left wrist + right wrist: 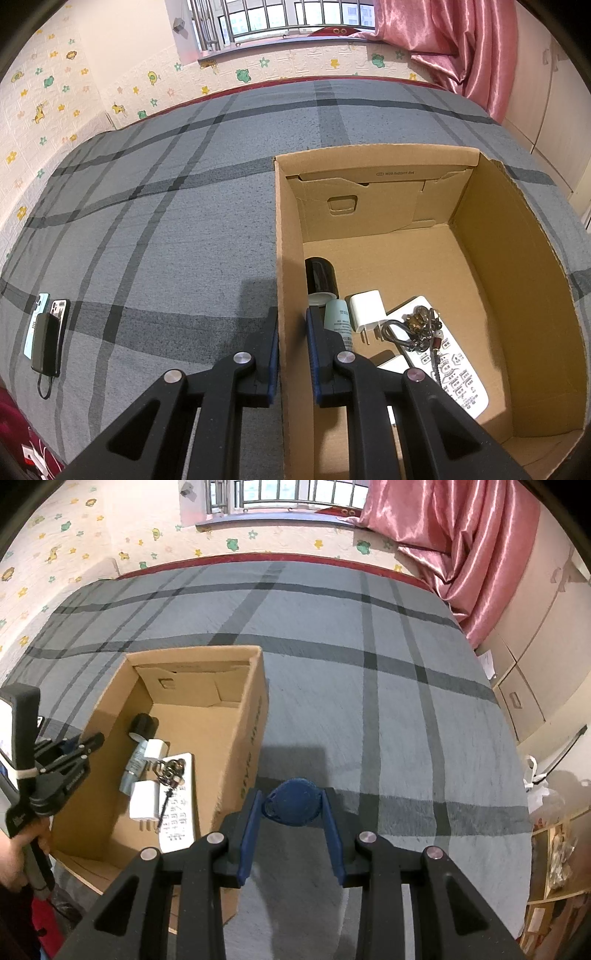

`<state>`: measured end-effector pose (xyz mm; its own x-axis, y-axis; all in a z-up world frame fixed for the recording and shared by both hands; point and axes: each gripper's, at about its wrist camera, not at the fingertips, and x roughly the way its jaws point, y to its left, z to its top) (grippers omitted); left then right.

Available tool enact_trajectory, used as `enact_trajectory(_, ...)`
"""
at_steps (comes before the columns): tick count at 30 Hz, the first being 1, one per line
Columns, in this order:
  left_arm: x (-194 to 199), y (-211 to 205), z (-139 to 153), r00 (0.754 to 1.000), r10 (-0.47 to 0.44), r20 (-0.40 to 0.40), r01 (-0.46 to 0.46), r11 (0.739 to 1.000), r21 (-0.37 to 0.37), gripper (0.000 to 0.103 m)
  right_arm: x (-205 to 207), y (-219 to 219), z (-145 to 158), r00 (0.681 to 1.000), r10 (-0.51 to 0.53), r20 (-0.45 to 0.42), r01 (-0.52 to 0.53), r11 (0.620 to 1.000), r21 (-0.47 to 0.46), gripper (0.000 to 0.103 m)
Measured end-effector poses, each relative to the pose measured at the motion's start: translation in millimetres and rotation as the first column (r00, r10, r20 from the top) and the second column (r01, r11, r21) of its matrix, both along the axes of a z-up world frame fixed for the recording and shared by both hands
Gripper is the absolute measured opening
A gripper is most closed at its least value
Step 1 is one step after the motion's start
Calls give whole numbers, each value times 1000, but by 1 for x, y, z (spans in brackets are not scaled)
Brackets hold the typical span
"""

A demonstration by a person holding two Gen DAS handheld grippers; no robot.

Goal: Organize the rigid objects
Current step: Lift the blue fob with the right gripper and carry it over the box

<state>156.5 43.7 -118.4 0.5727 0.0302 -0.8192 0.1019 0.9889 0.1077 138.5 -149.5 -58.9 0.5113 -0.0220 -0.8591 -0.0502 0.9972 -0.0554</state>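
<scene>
Beside the cardboard box (236,746), right gripper (291,805) clamps a blue fob (293,803); left gripper (291,321) pinches its wall.

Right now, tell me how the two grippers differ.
The left gripper is shut on the cardboard box's left wall; the right gripper is shut on a round blue tag. The left sits at the box; the right is over the grey bedspread, beside the box. Both are black with blue pads.

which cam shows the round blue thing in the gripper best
The right wrist view. The round blue object sits dead centre there, clamped between the right gripper pads above the bedspread. The left wrist view shows nothing of it, only the cardboard box.
</scene>
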Motion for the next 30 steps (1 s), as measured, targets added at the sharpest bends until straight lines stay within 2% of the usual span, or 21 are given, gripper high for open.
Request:
enact_trajectory(12, 0, 1, 1, 1000, 1, -4, -1, 1000, -7, 14, 18, 29, 11, 999, 49, 21, -49, 999, 8, 34)
enact_trajectory(30, 2, 3, 0, 1000, 3, -8, -3, 1000, -18, 14, 51, 78, -6, 990, 139, 1, -139, 990, 35, 34)
